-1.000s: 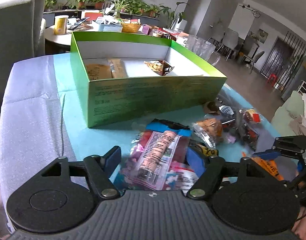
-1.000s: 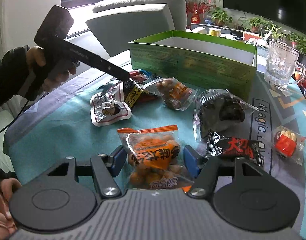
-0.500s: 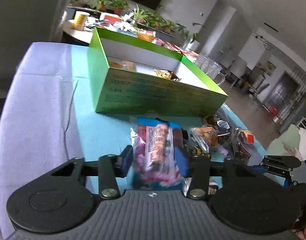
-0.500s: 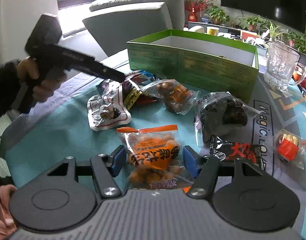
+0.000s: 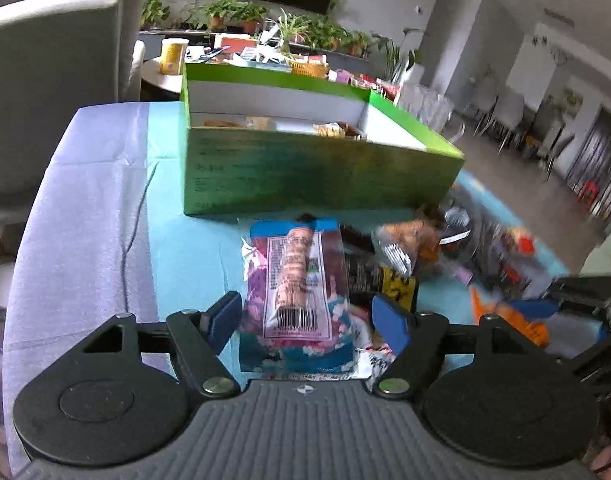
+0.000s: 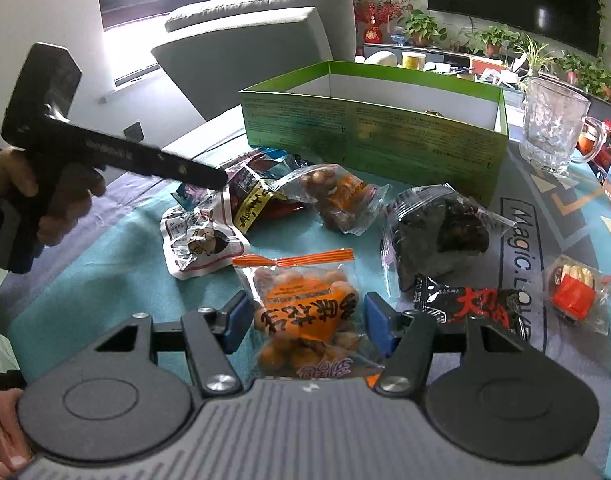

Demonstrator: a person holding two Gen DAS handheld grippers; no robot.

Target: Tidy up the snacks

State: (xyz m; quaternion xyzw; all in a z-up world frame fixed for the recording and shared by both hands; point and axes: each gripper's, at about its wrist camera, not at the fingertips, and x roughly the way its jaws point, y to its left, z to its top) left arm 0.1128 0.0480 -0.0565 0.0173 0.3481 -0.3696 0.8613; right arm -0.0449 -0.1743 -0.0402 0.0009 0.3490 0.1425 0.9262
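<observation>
Between the blue pads of my left gripper I am viewing one pink-and-blue snack packet, barcode side up. The jaws are standing fairly wide; the left pad is lying against the packet's edge while the right pad is showing a gap, so I cannot tell whether the packet is being gripped.

- Green box: sitting open-topped on the desk just beyond that packet, with a few snacks lying inside it on the white floor.
- Orange-labelled bag of round nuts: lying on the desk between the fingers of my right gripper. These jaws are standing wide, each pad showing a gap from the bag.
- Dark clear-wrapped snack: resting to the right of the orange bag, near the box front.
- Black packet with red characters: lying just below the dark snack, beside my right pad.
- Small red-and-white sweet: sitting apart at the far right.
- Clear bag of brown balls and white crinkled packet: lying in the pile near the left gripper's tip.
- Glass mug: standing upright beside the box's right end.
</observation>
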